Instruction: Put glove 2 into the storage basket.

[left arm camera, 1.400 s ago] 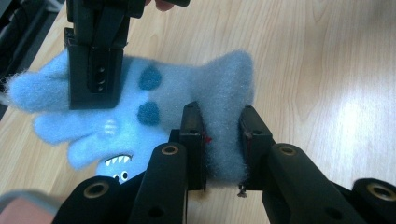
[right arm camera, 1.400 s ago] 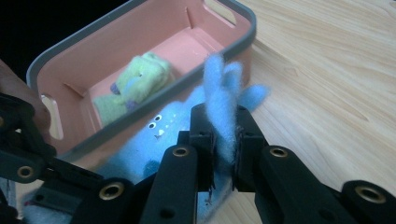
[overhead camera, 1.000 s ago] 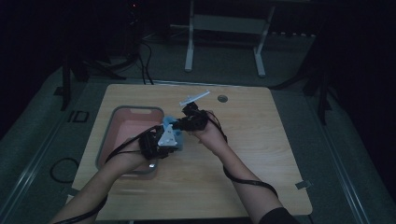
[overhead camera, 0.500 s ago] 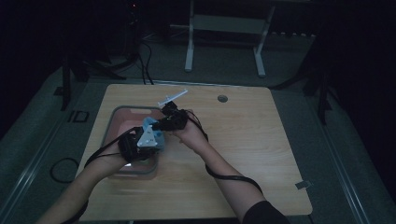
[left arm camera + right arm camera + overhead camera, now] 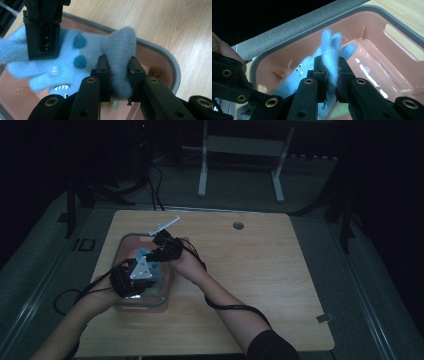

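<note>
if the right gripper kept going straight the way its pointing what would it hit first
Most likely the inside of the pink bin. The right gripper is shut on the blue fuzzy toy and points down into the bin, so past the toy its glossy floor or far wall comes next. Depth is hard to judge.

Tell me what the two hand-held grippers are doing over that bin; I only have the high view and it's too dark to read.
Observer: The left hand-held gripper is shut on a fold of a blue plush toy.
Operator: Report the right one.
Observer: The right hand-held gripper is also shut on the toy, pinching a thin upright flap of it.
Operator: Confirm where the toy sits.
Observer: It hangs above the pink bin, over its glossy floor; whether it touches the floor I cannot tell.
Operator: Describe the toy.
Observer: It has small eyes, dark blue spots and a row of white teeth.
</note>
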A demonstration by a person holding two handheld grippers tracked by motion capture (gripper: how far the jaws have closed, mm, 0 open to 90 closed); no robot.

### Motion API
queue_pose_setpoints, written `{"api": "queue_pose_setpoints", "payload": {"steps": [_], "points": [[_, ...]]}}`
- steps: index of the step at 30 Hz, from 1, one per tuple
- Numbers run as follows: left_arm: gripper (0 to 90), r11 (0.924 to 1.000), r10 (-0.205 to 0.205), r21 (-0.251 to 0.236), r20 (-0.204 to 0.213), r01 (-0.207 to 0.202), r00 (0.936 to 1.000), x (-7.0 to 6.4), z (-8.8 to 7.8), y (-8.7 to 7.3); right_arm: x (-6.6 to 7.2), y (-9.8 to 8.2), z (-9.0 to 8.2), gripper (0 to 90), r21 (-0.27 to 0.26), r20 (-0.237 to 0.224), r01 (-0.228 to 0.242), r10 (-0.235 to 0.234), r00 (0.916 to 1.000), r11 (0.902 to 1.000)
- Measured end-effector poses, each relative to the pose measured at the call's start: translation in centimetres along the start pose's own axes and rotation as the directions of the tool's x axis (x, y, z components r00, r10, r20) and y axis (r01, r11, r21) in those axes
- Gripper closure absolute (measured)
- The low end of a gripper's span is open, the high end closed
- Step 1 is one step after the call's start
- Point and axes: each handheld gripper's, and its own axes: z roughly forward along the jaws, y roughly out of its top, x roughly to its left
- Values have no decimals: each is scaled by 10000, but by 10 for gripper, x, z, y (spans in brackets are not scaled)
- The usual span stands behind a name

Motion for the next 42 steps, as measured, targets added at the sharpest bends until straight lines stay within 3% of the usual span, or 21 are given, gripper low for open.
{"api": "queue_pose_setpoints", "payload": {"steps": [5, 14, 23, 28, 35, 42], "points": [[763, 9997, -198, 156, -12, 198, 9998, 3, 4, -8, 0, 1, 11, 816, 83, -12, -29, 29, 10000, 10000], [763, 9982, -465, 394, 430, 448, 9980, 2, 19, -20, -5, -10, 28, 816, 331, -72, -297, 300, 9995, 9990], [759, 9944, -663, 876, 813, 591, 9945, 5, 37, -26, -13, -25, 43, 799, 683, 151, -481, 472, 9988, 9965], [752, 9928, -844, 932, 1003, 751, 9914, 8, 41, -26, -13, -23, 42, 727, 764, 434, -349, 316, 9986, 9965], [715, 9921, -1027, 841, 1109, 936, 9885, 8, 45, -27, -15, -23, 36, 545, 832, 614, -296, 245, 9978, 9961], [661, 9922, -1017, 840, 1151, 923, 9881, 8, 44, -26, -19, -23, 23, 402, 534, 688, -409, 372, 9969, 9977]]}}
